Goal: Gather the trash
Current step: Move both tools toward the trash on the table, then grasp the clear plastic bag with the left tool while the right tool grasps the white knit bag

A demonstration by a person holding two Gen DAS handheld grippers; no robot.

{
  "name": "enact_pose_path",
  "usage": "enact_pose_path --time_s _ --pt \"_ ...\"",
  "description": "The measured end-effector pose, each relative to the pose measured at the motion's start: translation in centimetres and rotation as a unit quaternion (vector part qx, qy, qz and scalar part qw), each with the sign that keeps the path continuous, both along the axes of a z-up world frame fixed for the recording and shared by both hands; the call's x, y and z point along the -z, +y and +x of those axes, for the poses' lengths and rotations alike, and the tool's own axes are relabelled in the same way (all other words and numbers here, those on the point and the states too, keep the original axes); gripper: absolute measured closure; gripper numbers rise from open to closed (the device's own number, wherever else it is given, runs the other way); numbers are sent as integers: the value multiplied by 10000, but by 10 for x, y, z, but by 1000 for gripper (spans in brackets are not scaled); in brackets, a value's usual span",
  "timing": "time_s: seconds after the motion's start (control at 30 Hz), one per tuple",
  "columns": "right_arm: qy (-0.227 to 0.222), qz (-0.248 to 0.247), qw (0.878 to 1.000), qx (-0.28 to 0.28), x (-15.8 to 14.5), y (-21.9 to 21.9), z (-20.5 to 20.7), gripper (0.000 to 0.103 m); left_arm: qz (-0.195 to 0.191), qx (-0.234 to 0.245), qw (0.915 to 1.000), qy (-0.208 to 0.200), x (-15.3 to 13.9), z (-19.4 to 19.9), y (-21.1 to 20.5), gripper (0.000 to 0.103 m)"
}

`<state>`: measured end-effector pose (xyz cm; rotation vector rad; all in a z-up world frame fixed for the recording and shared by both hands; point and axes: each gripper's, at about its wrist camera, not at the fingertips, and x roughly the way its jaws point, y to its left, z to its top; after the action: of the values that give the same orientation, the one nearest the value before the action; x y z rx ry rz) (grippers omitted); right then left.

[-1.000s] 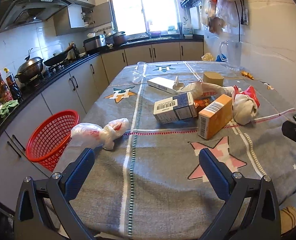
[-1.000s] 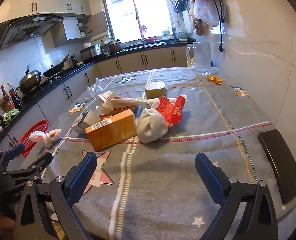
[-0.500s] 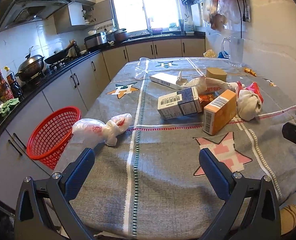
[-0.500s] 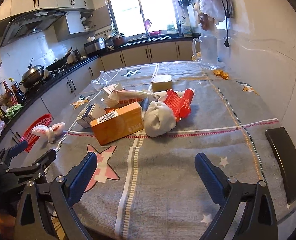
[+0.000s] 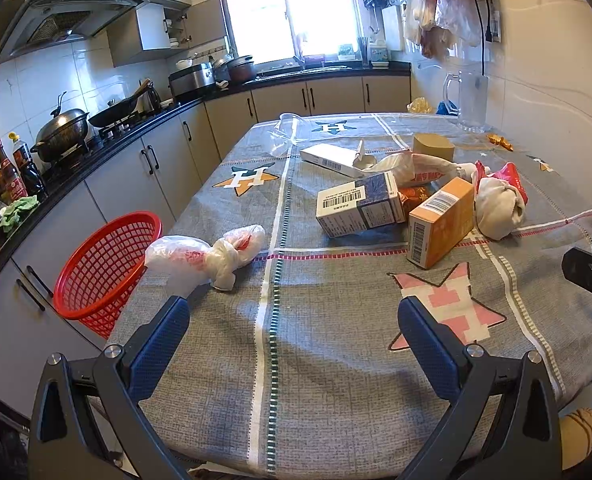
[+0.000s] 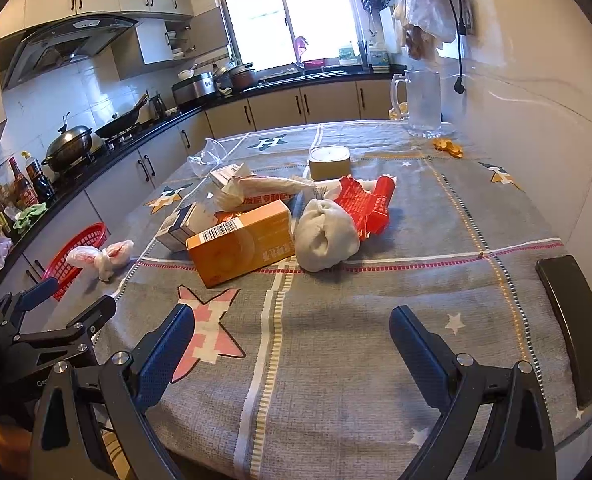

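A grey star-patterned cloth covers the tabletop (image 5: 315,360), which fills most of both views, with kitchen cabinets and a stove along its left. Off the tabletop's left edge sits the red mesh basket (image 5: 104,264), tilted toward the tabletop. The left tongs (image 5: 294,330) hang over the near edge with their blue pads spread wide and nothing between them; the right tongs (image 6: 292,334) hang likewise over the near part of the tabletop, wide apart and empty. The trash lies in a loose heap at mid-table: an orange carton (image 6: 242,242) lying on its side, a blue-and-white carton (image 5: 357,204) just left of it, a knotted off-white bundle (image 6: 327,240) touching the orange carton's right end, and a crumpled red wrapper (image 6: 367,204) behind the bundle. A tied plastic bag (image 5: 204,254) (white with red print) lies apart from the heap, near the left edge just beside the basket. A dark flat object (image 6: 573,332) rests at the right edge.
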<state>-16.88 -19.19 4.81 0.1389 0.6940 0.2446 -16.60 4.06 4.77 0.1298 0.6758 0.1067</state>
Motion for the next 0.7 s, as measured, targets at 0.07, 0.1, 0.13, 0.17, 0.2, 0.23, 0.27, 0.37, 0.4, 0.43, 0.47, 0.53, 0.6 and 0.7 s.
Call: enact_pose_path --time_s 0.07,0.1,0.13,0.17,0.2,0.23,0.27,0.37,0.4,0.43,0.47,0.53,0.6,0.7 --pt "16 -2 10000 -20 1 1 1 3 -32 5 10000 10 -1 0 2 0" --pt "28 -3 10000 -24 1 1 1 3 -52 -16 10000 18 -1 1 6 0" --pt "36 4 10000 -28 2 1 2 3 -80 -50 10000 25 -1 1 10 0" --pt "46 13 10000 -28 2 0 2 3 -130 -84 9999 35 -1 2 16 0" --pt "55 19 10000 -31 2 0 3 3 -171 -118 9998 49 -1 3 22 0" --pt "62 22 10000 -34 3 0 3 3 -197 -192 9996 60 0 4 29 0" --pt "68 23 10000 -35 4 0 4 3 -212 -283 9993 68 1 4 36 0" --pt "103 49 9999 -37 6 -1 7 3 -304 -492 9983 120 3 6 56 0" --pt "119 61 9999 -47 7 -1 8 3 -332 -552 9978 123 3 6 62 0" --pt "130 64 9999 -54 7 -1 9 3 -352 -615 9974 113 3 6 67 0" --pt "136 66 9999 -57 8 -1 10 3 -377 -673 9970 107 3 6 73 0" --pt "142 70 9998 -79 9 -1 12 3 -420 -756 9962 102 2 7 83 0" --pt "144 64 9998 -91 10 -1 14 3 -453 -796 9958 95 2 10 90 0" --pt "153 50 9998 -134 11 -3 19 3 -499 -711 9961 161 3 19 94 0"
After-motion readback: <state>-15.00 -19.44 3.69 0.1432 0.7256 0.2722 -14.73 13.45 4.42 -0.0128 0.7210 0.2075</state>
